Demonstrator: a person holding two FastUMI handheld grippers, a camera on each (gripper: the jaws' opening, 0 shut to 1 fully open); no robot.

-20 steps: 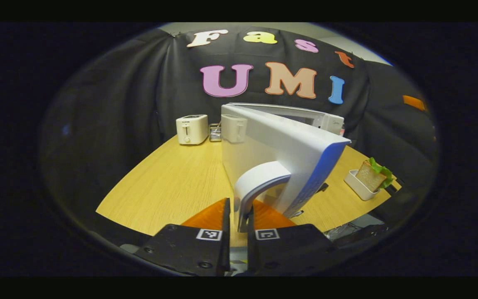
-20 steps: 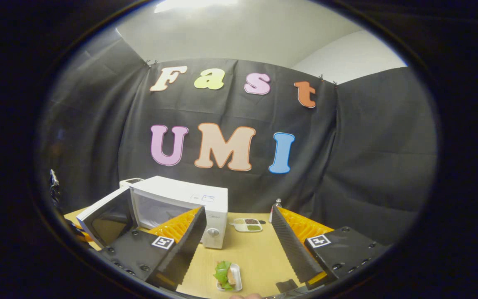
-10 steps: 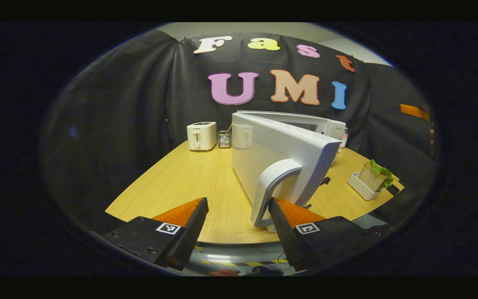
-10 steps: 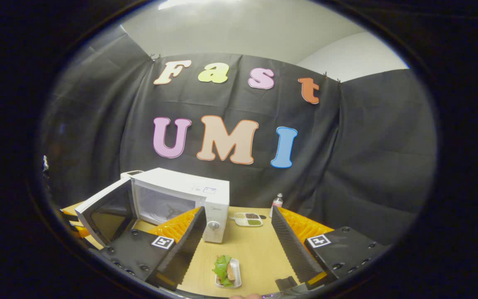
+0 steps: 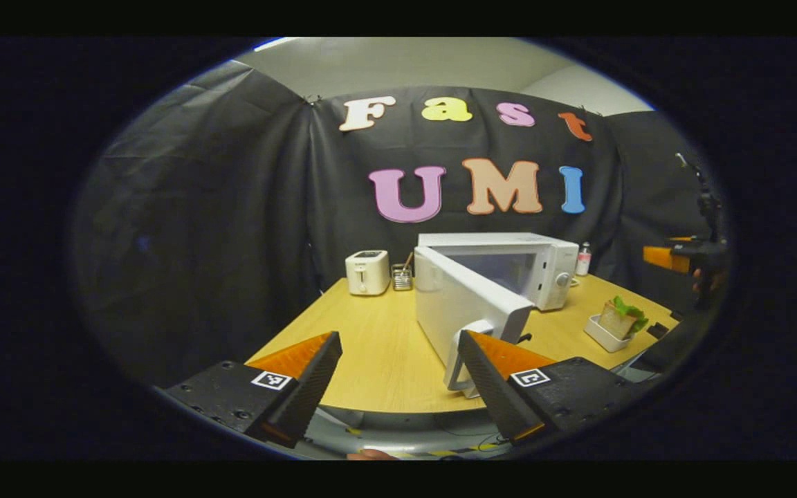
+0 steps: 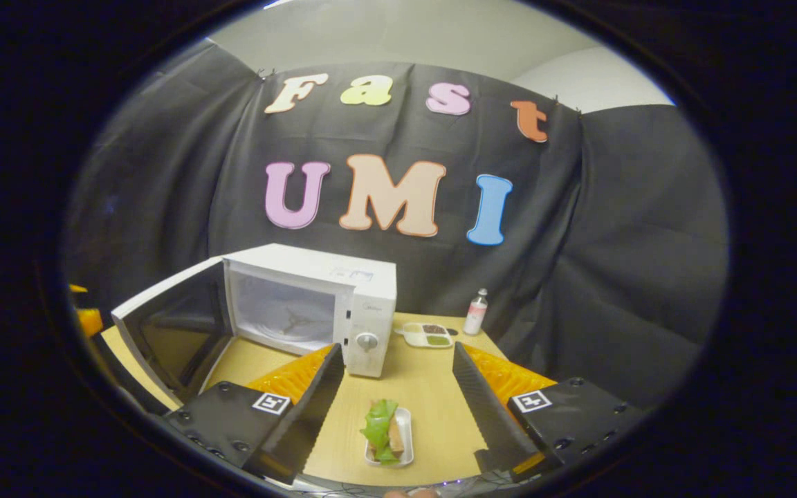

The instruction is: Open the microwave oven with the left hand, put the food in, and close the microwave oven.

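The white microwave (image 5: 509, 263) stands on the wooden table (image 5: 371, 346) with its door (image 5: 461, 304) swung wide toward me. My left gripper (image 5: 398, 339) is open, back from the door, with the door handle (image 5: 469, 349) just ahead of its right finger. The food, a sandwich with lettuce in a small white tray (image 5: 614, 322), sits to the right of the door. In the right gripper view the sandwich tray (image 6: 388, 434) lies on the table below and between the fingers of my open right gripper (image 6: 395, 349). The microwave's cavity (image 6: 284, 319) is open and bare.
A white toaster (image 5: 367, 272) and a small rack (image 5: 402, 277) stand at the back left. A small bottle (image 6: 476, 312) and a divided dish (image 6: 426, 335) sit behind the microwave's right side. The right gripper (image 5: 665, 257) and the hand holding it hover at the far right.
My left gripper let go of the door handle, opened and pulled back from the door. The right gripper moved forward and tipped down over the sandwich tray.
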